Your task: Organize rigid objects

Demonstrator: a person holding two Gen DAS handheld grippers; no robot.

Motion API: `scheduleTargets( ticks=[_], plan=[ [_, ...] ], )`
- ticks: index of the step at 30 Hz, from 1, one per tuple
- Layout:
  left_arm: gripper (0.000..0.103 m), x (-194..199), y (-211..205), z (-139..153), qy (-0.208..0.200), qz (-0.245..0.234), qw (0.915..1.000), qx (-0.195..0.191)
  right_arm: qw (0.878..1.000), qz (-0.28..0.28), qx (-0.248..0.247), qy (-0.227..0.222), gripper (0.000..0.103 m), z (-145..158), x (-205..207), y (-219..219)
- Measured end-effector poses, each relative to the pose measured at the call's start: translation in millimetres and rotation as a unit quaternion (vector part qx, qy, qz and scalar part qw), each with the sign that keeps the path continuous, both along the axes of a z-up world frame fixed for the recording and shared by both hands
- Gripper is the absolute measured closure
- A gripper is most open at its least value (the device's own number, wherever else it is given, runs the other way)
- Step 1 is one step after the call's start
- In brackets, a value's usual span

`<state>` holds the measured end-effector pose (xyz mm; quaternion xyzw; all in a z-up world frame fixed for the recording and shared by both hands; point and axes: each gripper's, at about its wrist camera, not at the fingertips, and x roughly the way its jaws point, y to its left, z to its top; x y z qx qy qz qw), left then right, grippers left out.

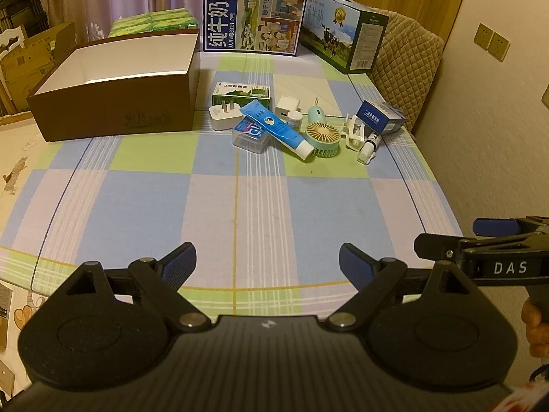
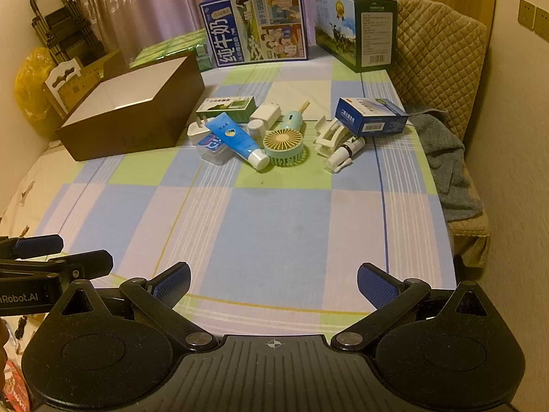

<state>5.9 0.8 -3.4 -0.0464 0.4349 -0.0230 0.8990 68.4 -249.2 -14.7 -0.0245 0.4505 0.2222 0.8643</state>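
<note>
A pile of small items lies mid-table: a blue tube (image 1: 274, 127) (image 2: 236, 137), a mint hand fan (image 1: 322, 137) (image 2: 284, 146), a white plug adapter (image 1: 223, 116), a clear case (image 1: 250, 135), a green carton (image 1: 240, 92), a white charger (image 2: 266, 113), a blue carton (image 1: 377, 116) (image 2: 370, 116), a white clip (image 2: 329, 134) and a spray bottle (image 2: 343, 152). To their left stands an open brown box (image 1: 120, 103) (image 2: 130, 137), white and bare inside. My left gripper (image 1: 267, 254) (image 2: 85, 252) and right gripper (image 2: 273, 271) (image 1: 446, 235) hover open over the near table edge, side by side, holding nothing.
Two large milk cartons (image 1: 254, 17) (image 1: 343, 37) stand along the back edge, with green packs (image 1: 154, 22) behind the brown box. A quilted chair (image 2: 439, 51) with a grey towel (image 2: 442, 158) borders the table's right side. The checked tablecloth (image 2: 274, 226) spreads between grippers and pile.
</note>
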Motion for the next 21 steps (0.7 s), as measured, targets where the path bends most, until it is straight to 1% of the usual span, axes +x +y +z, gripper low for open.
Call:
scheduleTargets(
  ticks=[12, 21],
  plan=[
    [0.015, 2, 0, -2, 0.001, 0.001, 1.0000, 0.001, 1.000, 0.001, -0.001, 0.001, 0.002, -1, 4, 1],
    [0.015, 12, -5, -4, 0.003, -0.002, 1.0000, 0.003, 1.000, 0.001, -0.002, 0.002, 0.002, 0, 5, 1]
  ],
)
